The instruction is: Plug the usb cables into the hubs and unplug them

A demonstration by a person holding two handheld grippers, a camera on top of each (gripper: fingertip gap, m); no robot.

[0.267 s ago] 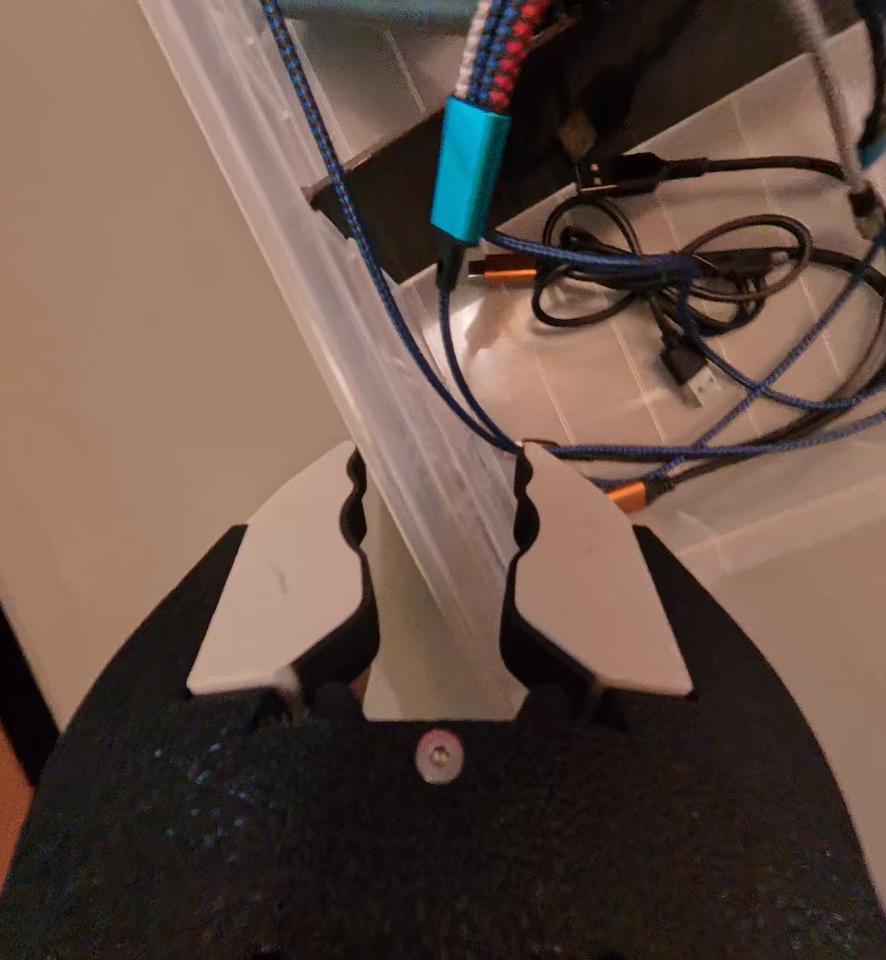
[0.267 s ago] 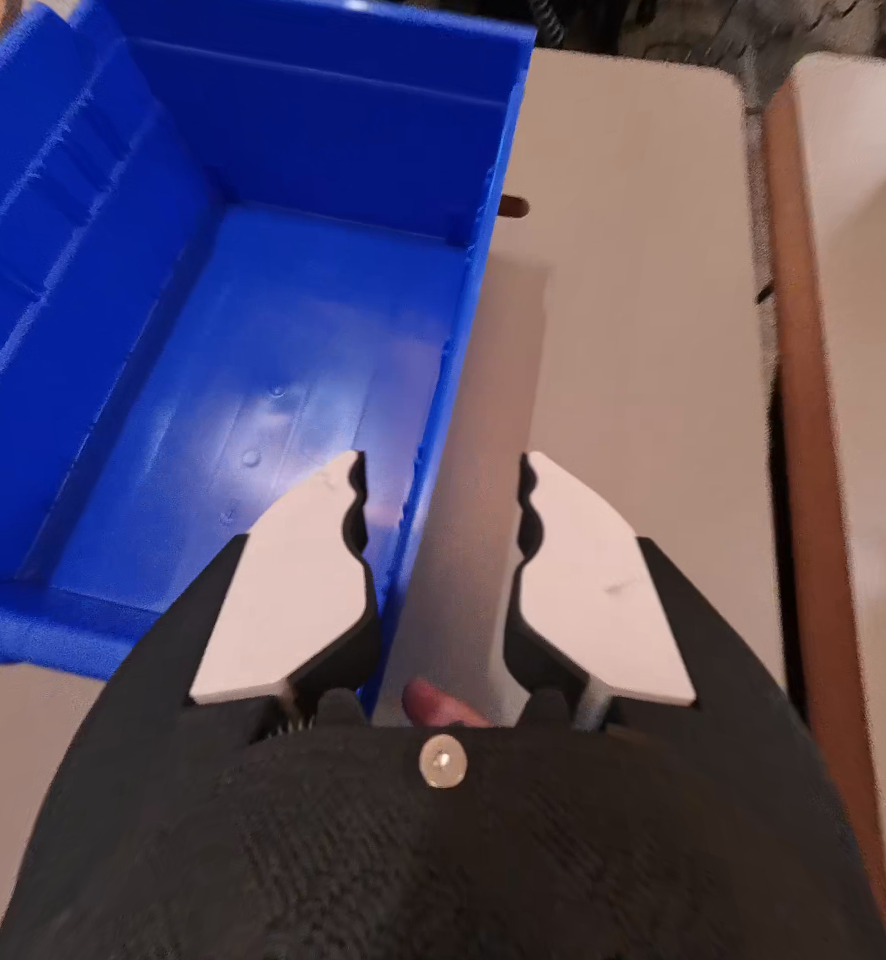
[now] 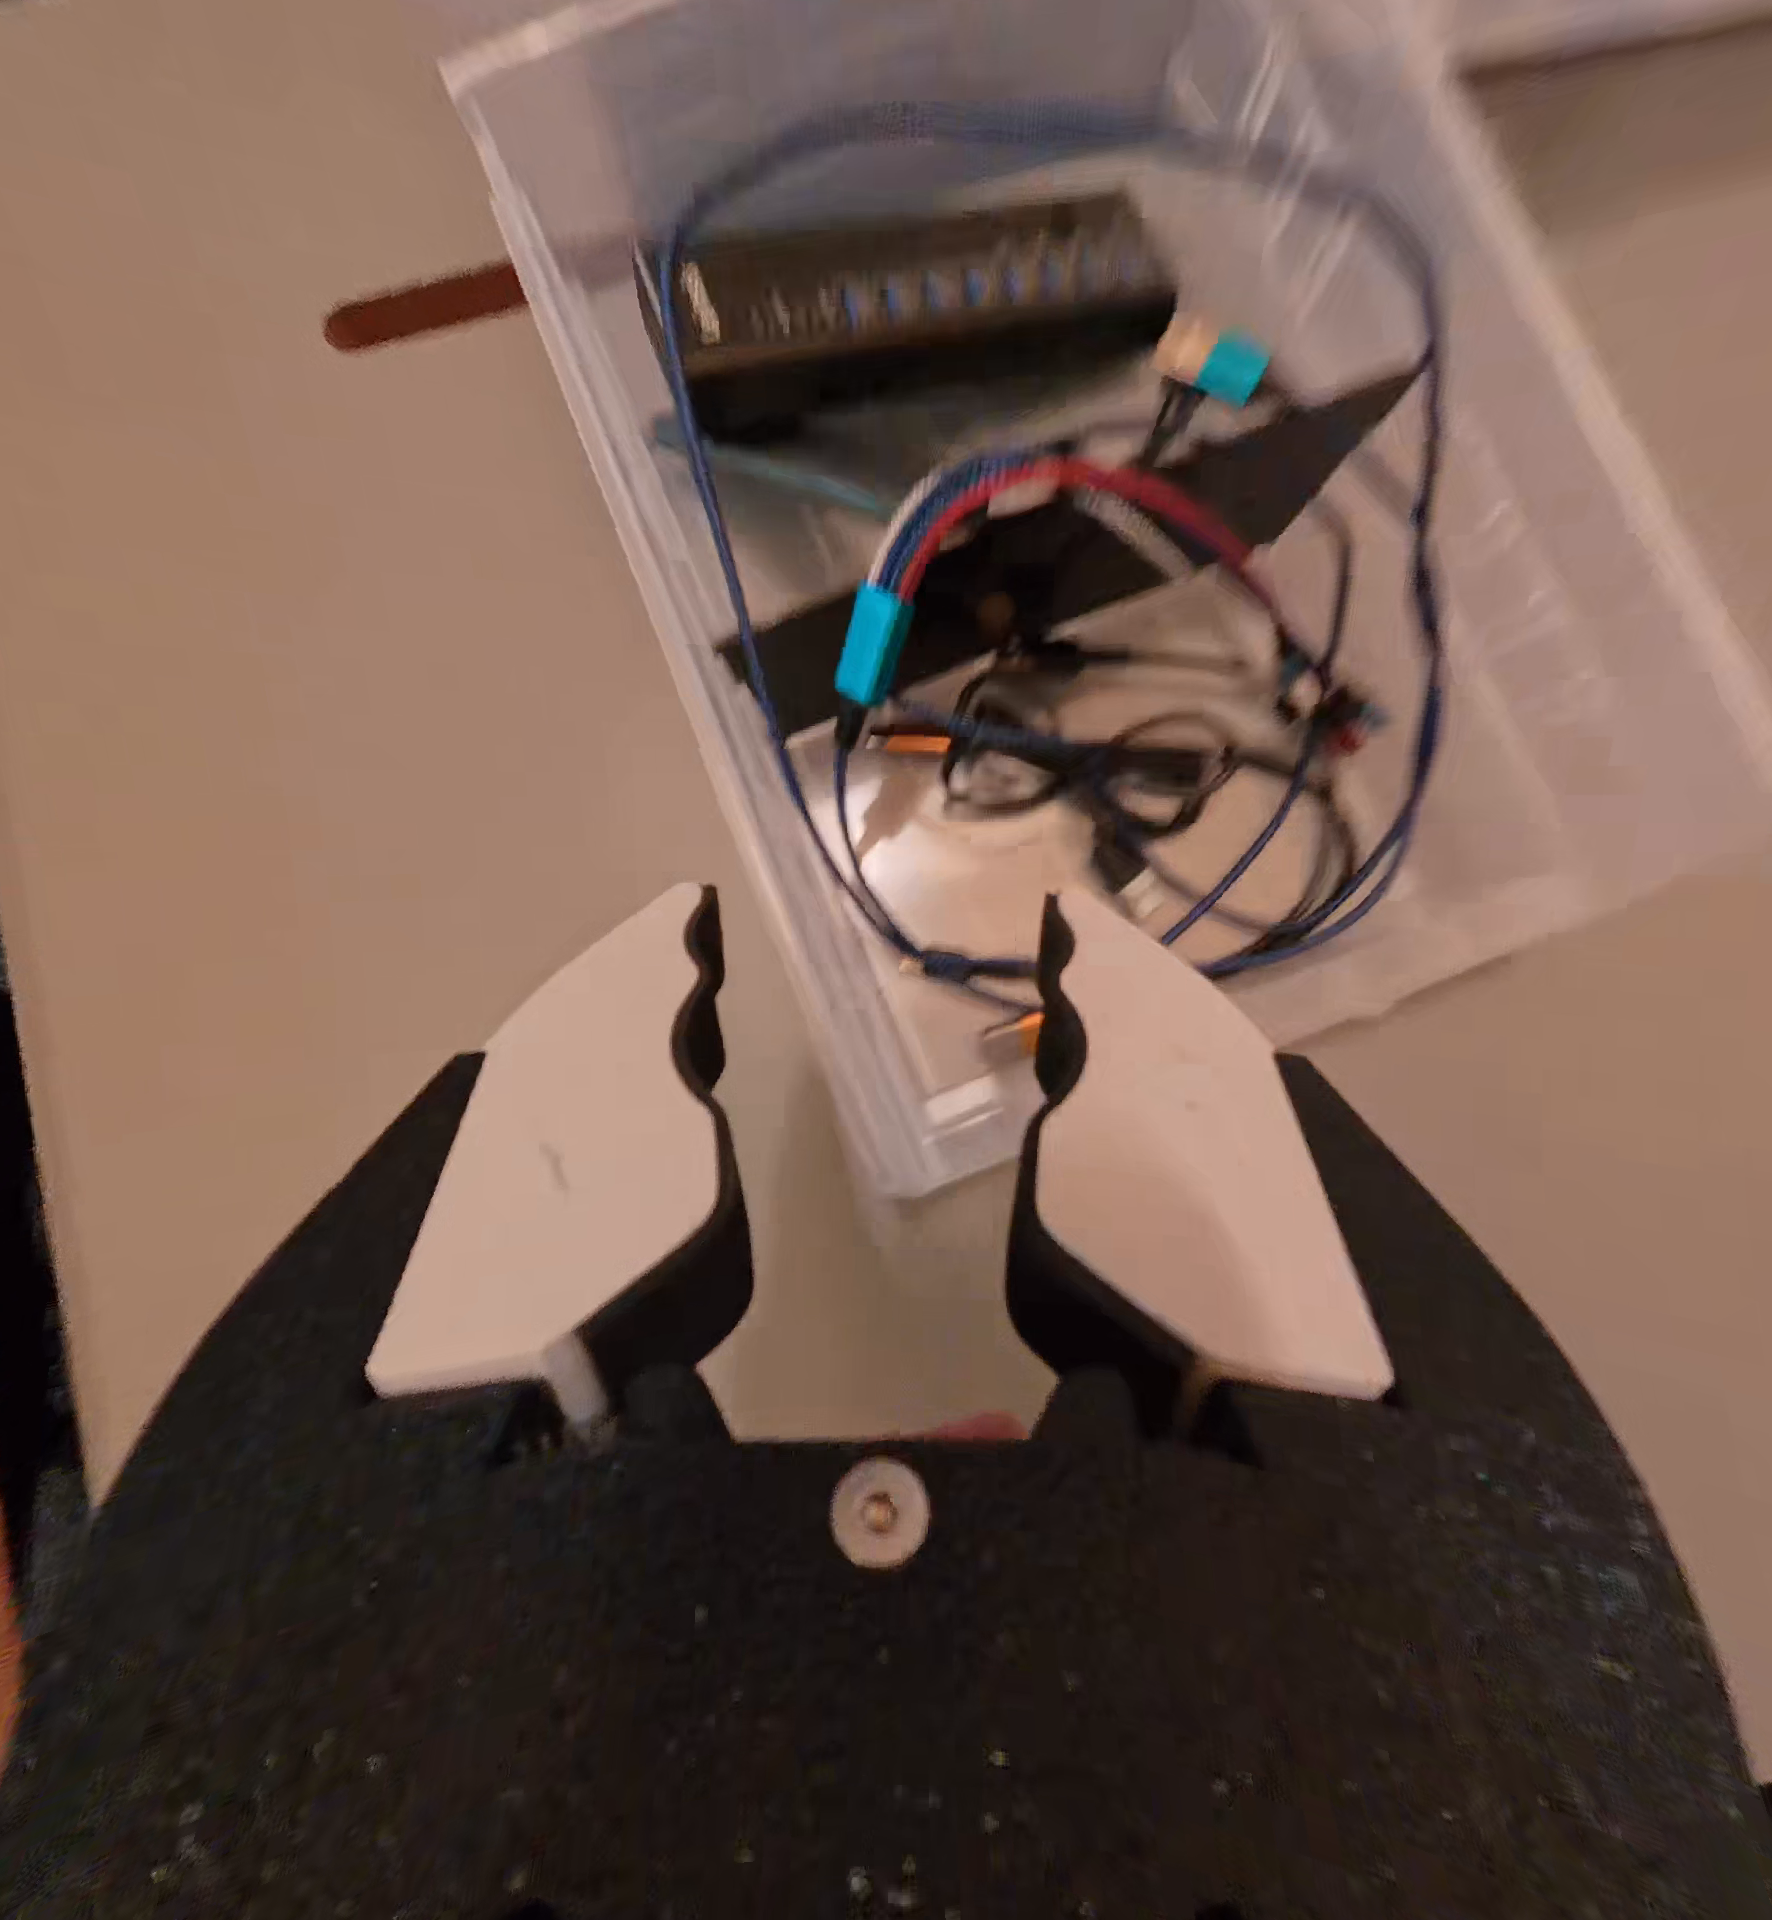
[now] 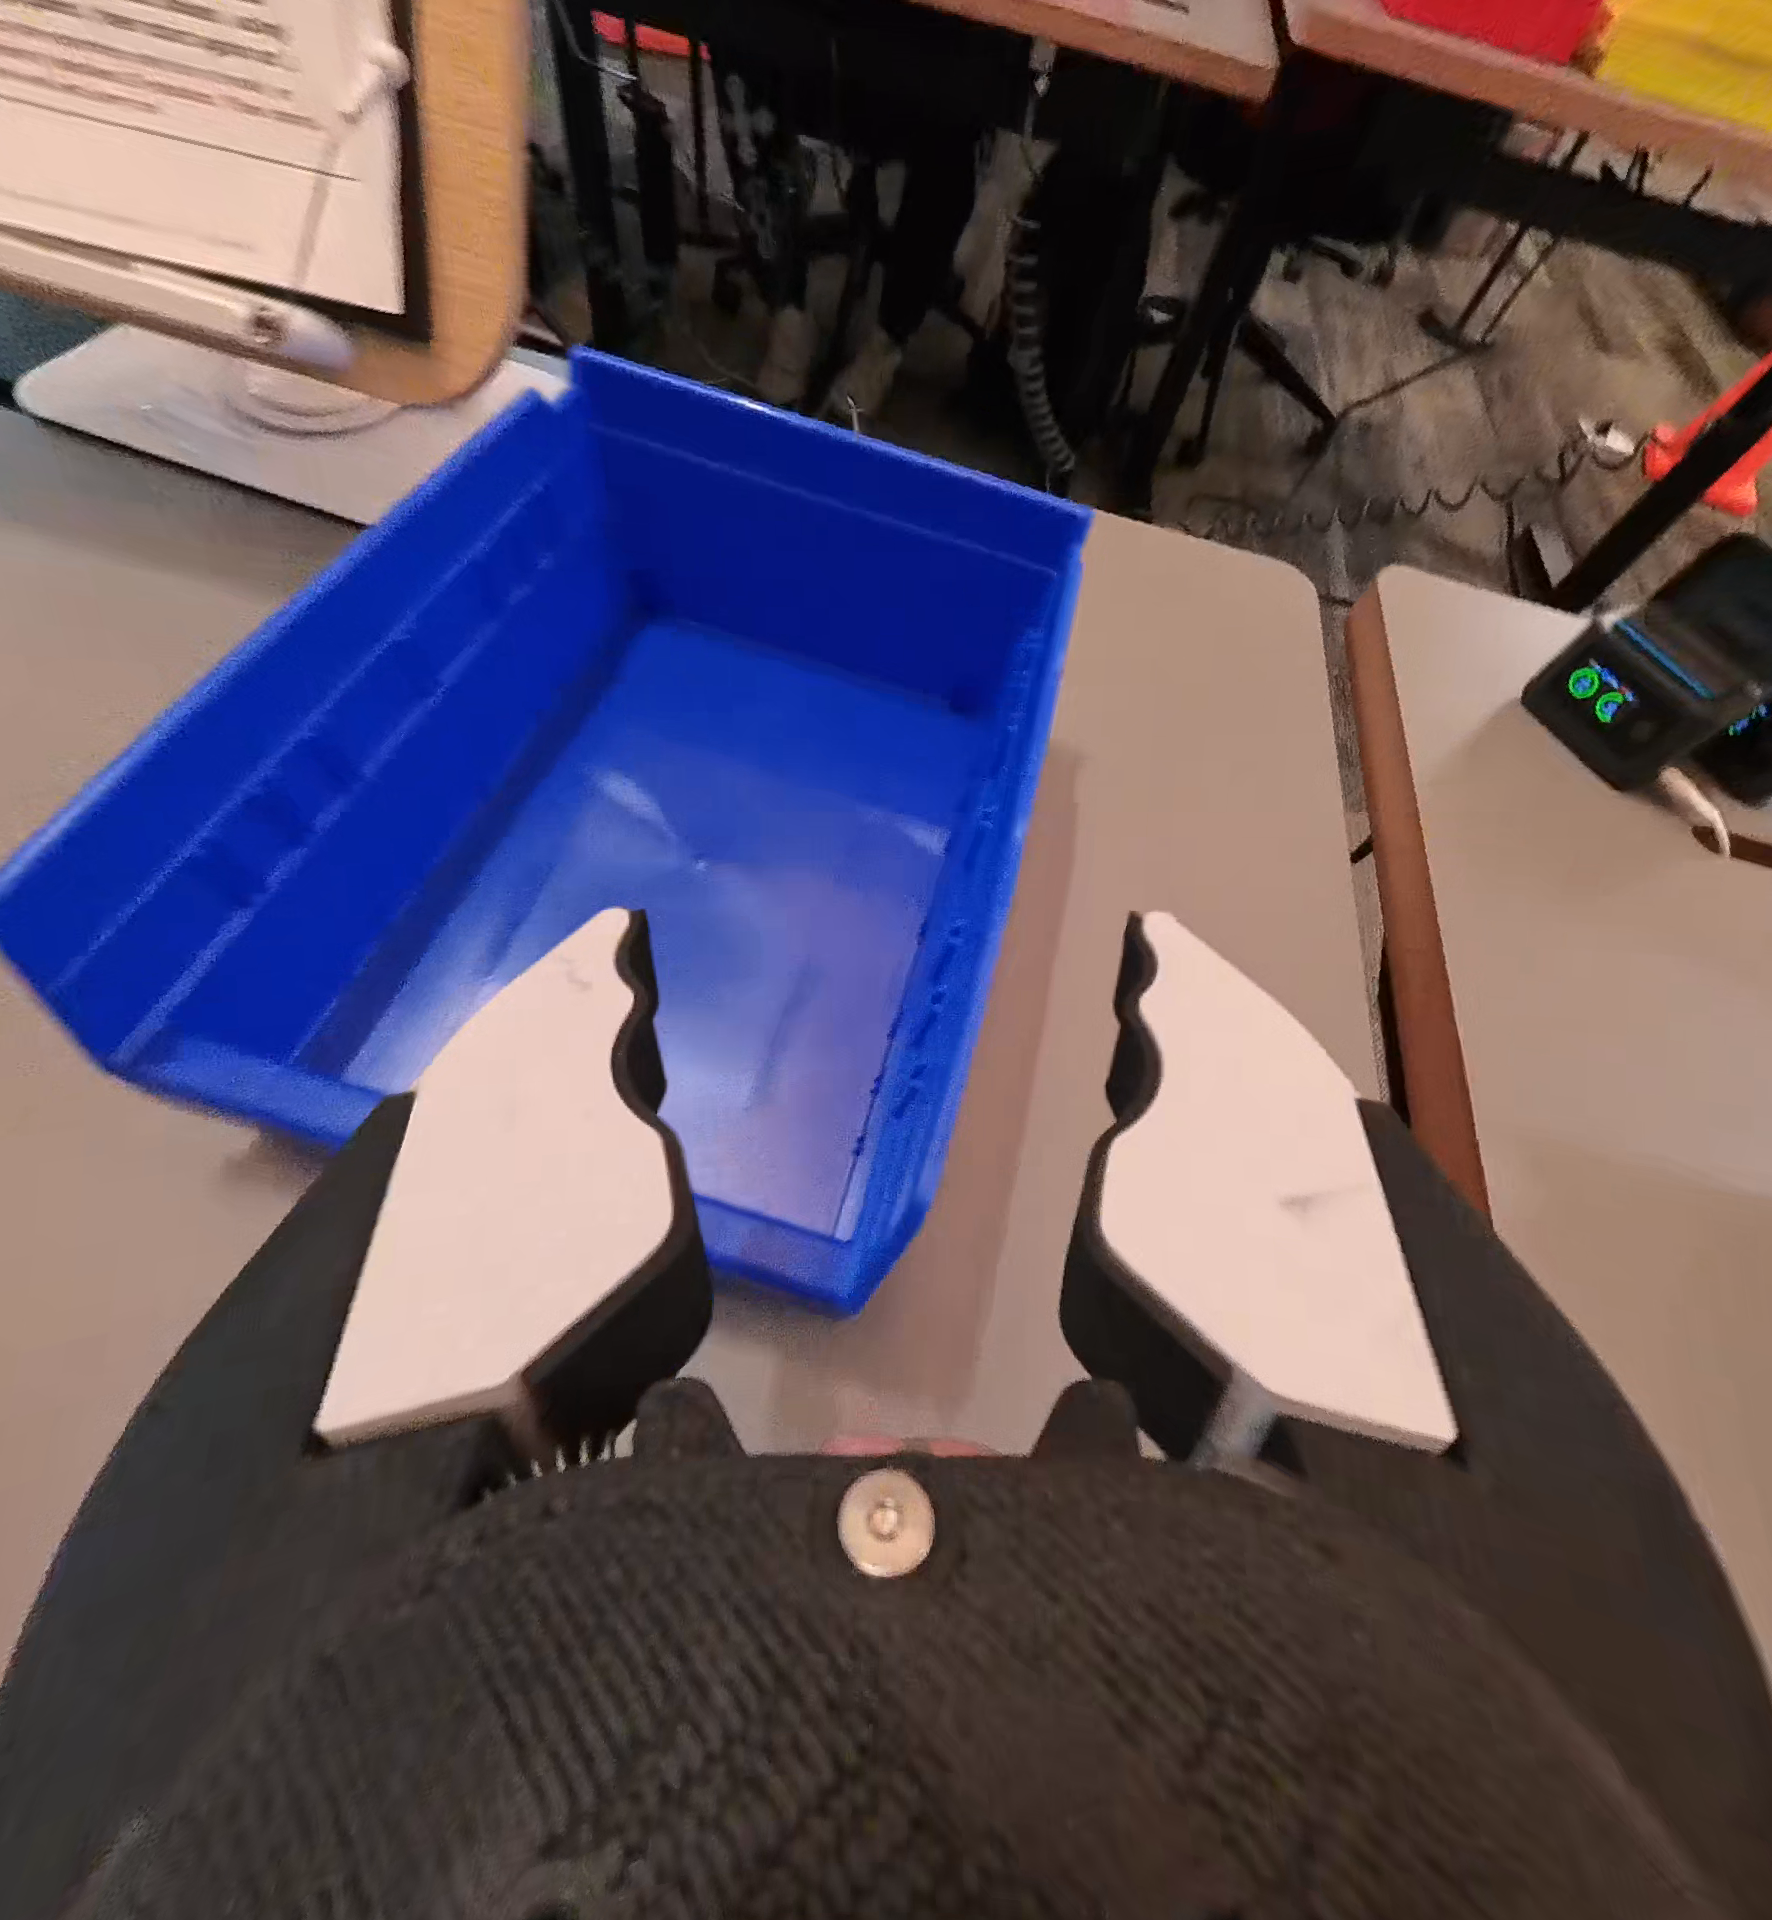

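Beige tabletop carries a clear bin of tangled usb cables and hubs ahead of the spread, empty left gripper; the right gripper, likewise spread, hovers over a blue bin.

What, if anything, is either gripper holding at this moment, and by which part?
Nothing is held. The left gripper is open, with the corner of the clear bin between its jaws but not clamped. The right gripper is open above the blue bin.

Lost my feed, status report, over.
Left gripper open, empty, at clear plastic bin. Braided usb cables and black hubs inside, untouched. Right gripper open above blue plastic bin.
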